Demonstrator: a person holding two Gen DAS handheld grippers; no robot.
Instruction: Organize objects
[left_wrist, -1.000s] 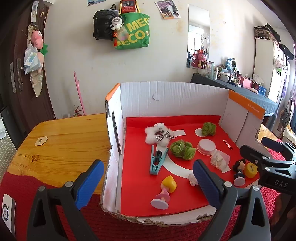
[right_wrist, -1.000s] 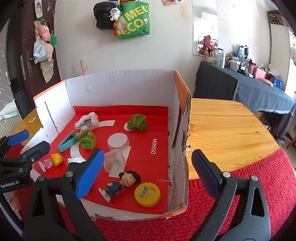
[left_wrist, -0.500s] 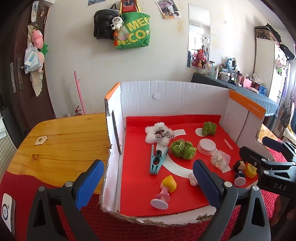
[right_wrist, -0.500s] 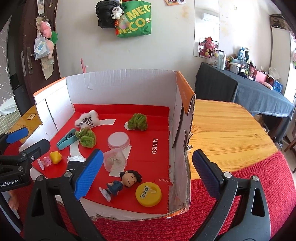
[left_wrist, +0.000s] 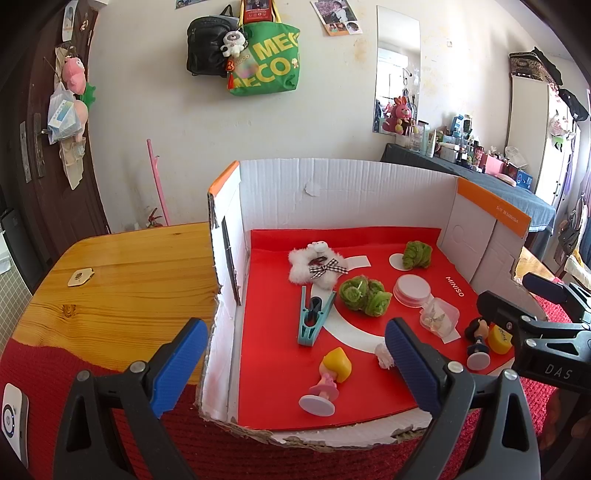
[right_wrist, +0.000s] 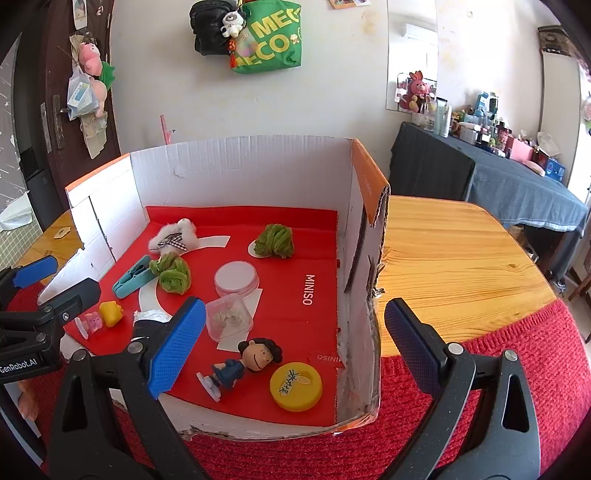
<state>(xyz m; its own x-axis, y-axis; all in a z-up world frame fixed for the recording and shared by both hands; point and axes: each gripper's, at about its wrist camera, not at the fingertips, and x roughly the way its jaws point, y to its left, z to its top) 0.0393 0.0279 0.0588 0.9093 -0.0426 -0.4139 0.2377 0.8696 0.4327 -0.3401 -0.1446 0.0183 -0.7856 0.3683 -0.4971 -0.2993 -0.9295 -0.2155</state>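
Beyond right claw (right_wrist: 291, 339), doll figurine (right_wrist: 245, 363)

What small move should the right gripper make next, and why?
Probably ease the right gripper forward and left over the dark-haired doll. Both grippers are open and empty, and the doll lies tipped on its side near the box's torn front edge beside the yellow lid, the closest thing to those fingers.

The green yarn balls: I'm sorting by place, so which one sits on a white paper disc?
The far green yarn ball near the back wall; the near green yarn bundle lies beside the teal clip.
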